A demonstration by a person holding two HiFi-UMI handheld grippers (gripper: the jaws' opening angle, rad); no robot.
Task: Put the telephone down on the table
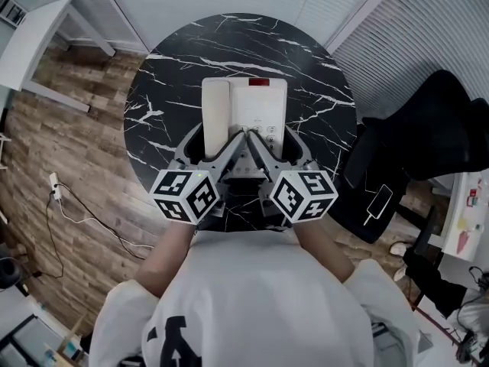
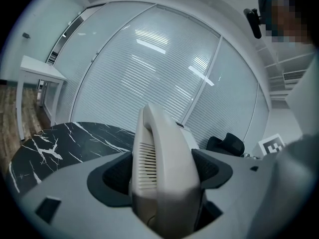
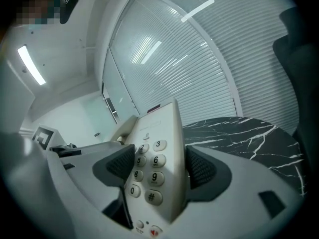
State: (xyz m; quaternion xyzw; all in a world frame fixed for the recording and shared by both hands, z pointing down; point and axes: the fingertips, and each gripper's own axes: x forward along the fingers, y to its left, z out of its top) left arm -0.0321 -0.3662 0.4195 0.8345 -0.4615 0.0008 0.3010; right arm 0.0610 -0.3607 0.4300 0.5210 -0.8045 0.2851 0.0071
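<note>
- Head view: a white telephone [image 1: 256,113] lies over the middle of the round black marble table [image 1: 176,60], its handset [image 1: 215,109] on the left side of the body. The left gripper [image 1: 216,153] and right gripper [image 1: 269,150] both meet its near end. From above it may be resting on the table or be held just over it. A black chair [image 1: 435,128] stands beyond the table's right edge on the wooden floor [image 1: 69,144].
- Left gripper view: the fingers [image 2: 117,176] pinch the handset [image 2: 164,148] from both sides, with the dark pads against its shell. The table's marble [image 2: 60,141] shows behind on the left.
- Right gripper view: the fingers [image 3: 200,167] clamp the telephone's keypad body [image 3: 157,133] between them. The table [image 3: 249,133] shows behind on the right.
</note>
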